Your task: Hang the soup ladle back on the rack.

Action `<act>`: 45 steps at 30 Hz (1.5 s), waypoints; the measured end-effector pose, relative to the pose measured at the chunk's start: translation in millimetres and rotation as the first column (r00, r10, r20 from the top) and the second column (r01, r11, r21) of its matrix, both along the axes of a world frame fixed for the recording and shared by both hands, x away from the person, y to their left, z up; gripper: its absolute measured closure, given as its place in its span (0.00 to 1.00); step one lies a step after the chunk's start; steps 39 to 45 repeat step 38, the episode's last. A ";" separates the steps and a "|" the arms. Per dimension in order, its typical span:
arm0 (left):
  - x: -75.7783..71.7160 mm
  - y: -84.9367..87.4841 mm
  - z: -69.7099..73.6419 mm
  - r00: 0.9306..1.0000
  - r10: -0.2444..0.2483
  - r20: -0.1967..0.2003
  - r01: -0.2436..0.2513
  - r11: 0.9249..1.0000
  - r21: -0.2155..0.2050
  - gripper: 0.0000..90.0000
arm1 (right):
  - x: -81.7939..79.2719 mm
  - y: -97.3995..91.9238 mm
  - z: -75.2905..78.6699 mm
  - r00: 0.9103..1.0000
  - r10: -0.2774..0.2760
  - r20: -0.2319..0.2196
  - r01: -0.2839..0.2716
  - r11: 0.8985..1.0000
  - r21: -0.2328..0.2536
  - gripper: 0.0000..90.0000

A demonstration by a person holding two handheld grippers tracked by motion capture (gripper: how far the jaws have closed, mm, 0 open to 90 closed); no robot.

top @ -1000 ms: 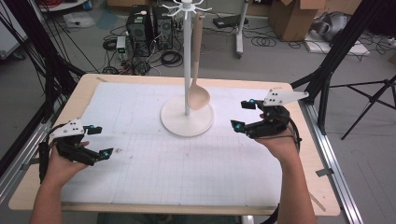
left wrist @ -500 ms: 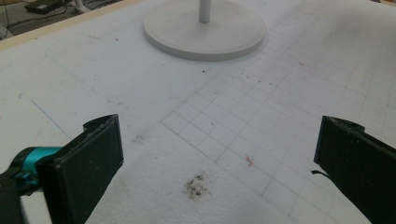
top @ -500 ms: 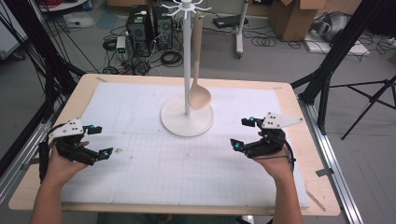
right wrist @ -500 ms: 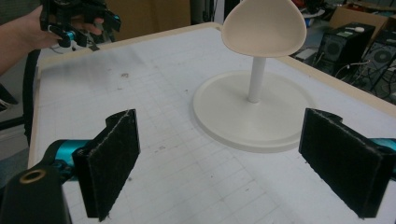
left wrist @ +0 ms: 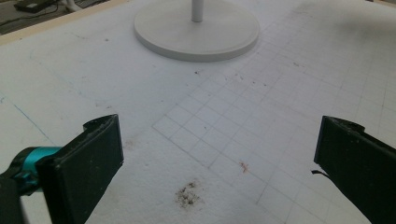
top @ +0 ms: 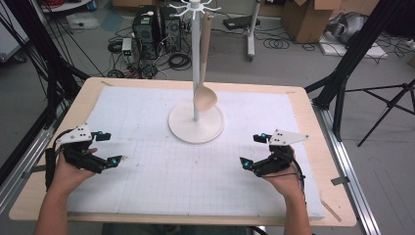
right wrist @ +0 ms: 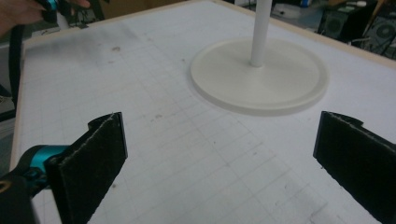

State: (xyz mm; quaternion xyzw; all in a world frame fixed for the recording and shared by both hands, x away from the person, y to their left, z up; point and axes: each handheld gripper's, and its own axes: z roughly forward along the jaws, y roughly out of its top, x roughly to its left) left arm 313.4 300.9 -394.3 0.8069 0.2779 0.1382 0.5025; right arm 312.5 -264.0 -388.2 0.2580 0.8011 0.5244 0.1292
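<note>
- right claw (top: 254,151) rests low over the right side of the white gridded mat (top: 161,171), jaws spread wide and holding nothing; they have just been opening, with bare mat between them in the right gripper view.
- left claw (top: 110,148) sits at the mat's left edge, likewise released, its two black jaws standing far apart over empty grid squares in the left gripper view.
- each claw points inward toward the middle of the surface (top: 313,122), a hand gripping it from behind.
- the white stand (top: 195,125) is on the mat's far centre, well apart from both claws, its round base flat and its pole upright.
- a wooden spoon (top: 204,95) hangs from a hook at the stand's top, bowl downward, just beside the pole and above the base.
- small brown stains mark the mat near the left claw.
</note>
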 end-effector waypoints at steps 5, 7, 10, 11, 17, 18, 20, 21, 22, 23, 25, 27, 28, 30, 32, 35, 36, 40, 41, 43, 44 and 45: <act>-0.2 1.1 0.5 1.000 0.001 0.001 -0.001 1.000 0.002 0.02 | 4.4 3.2 -6.4 1.000 -0.007 -0.022 0.006 1.000 -0.028 0.00; -0.5 0.6 1.2 1.000 -0.001 0.004 0.001 1.000 0.005 0.02 | 4.9 4.6 -7.7 1.000 -0.006 -0.024 0.005 0.999 -0.044 0.00; -0.1 -0.8 1.7 1.000 -0.008 0.008 0.008 1.000 0.004 0.02 | 5.5 4.6 -7.8 1.000 -0.013 -0.022 0.012 0.999 -0.046 0.00; 0.2 -1.5 1.4 1.000 -0.008 0.007 0.008 1.000 0.002 0.02 | 5.6 4.2 -7.8 1.000 -0.016 -0.026 0.014 0.999 -0.044 0.00; 0.8 -4.8 -1.9 1.000 -0.016 -0.005 0.016 1.000 0.013 0.02 | 4.6 1.1 -6.4 0.999 -0.024 -0.023 0.023 0.999 -0.037 0.00; 0.7 -5.5 -1.8 1.000 -0.017 -0.005 0.017 1.000 0.011 0.02 | 4.4 1.2 -6.2 0.999 -0.025 -0.022 0.024 0.999 -0.036 0.00; 0.5 -6.1 -0.9 1.000 -0.018 0.000 0.018 1.000 0.012 0.02 | 4.5 1.6 -6.7 0.999 -0.023 -0.028 0.022 0.999 -0.041 0.00; 0.5 -6.0 -0.6 1.000 -0.017 0.002 0.017 1.000 0.014 0.02 | 4.9 1.7 -6.9 0.999 -0.023 -0.027 0.022 0.999 -0.043 0.00; 0.4 -5.6 -0.6 1.000 -0.016 0.000 0.016 1.000 0.014 0.02 | 4.9 1.6 -7.0 0.999 -0.025 -0.031 0.024 0.999 -0.042 0.00; 0.4 -5.3 -0.7 1.000 -0.014 0.000 0.014 1.000 0.013 0.02 | 5.1 1.5 -7.1 0.999 -0.023 -0.031 0.022 0.999 -0.041 0.00; 0.8 -4.3 -1.5 1.000 -0.010 -0.002 0.010 1.000 0.015 0.02 | 5.5 1.0 -7.2 0.999 -0.022 -0.025 0.021 0.999 -0.041 0.00; 1.0 -3.8 -1.9 1.000 -0.009 -0.004 0.009 1.000 0.019 0.02 | 5.2 0.4 -6.9 0.999 -0.023 -0.031 0.022 0.999 -0.038 0.00; 1.0 -3.9 -1.9 1.000 -0.009 -0.004 0.009 1.000 0.019 0.02 | 4.7 0.4 -6.8 0.999 -0.025 -0.032 0.024 0.999 -0.037 0.00; 1.0 -4.9 -1.5 1.000 -0.010 -0.004 0.010 1.000 0.018 0.02 | 4.1 0.3 -6.3 0.999 -0.023 -0.034 0.022 0.999 -0.036 0.00; 1.3 -5.8 -1.3 1.000 -0.014 -0.003 0.014 1.000 0.020 0.02 | 4.1 0.7 -6.4 0.999 -0.020 -0.033 0.018 0.999 -0.039 0.00; 2.0 -7.2 -1.4 1.000 -0.014 -0.005 0.014 1.000 0.018 0.02 | 4.3 1.3 -7.0 0.999 -0.016 -0.035 0.015 0.999 -0.046 0.00; 2.1 -7.7 -1.3 1.000 -0.015 -0.005 0.015 1.000 0.019 0.02 | 4.1 1.4 -7.0 0.999 -0.016 -0.037 0.015 0.999 -0.048 0.00; 2.9 -8.2 -1.3 1.000 -0.018 -0.005 0.018 1.000 0.024 0.02 | 3.9 1.5 -7.3 0.999 -0.011 -0.040 0.009 0.999 -0.053 0.00; 2.9 -8.2 -1.3 1.000 -0.018 -0.005 0.018 1.000 0.024 0.02 | 3.9 1.5 -7.3 0.999 -0.011 -0.040 0.009 0.999 -0.053 0.00; 2.9 -8.2 -1.3 1.000 -0.018 -0.005 0.018 1.000 0.024 0.02 | 3.9 1.5 -7.3 0.999 -0.011 -0.040 0.009 0.999 -0.053 0.00; 2.9 -8.2 -1.3 1.000 -0.018 -0.005 0.018 1.000 0.024 0.02 | 3.9 1.5 -7.3 0.999 -0.011 -0.040 0.009 0.999 -0.053 0.00; 2.9 -8.2 -1.3 1.000 -0.018 -0.005 0.018 1.000 0.024 0.02 | 3.9 1.5 -7.3 0.999 -0.011 -0.040 0.009 0.999 -0.053 0.00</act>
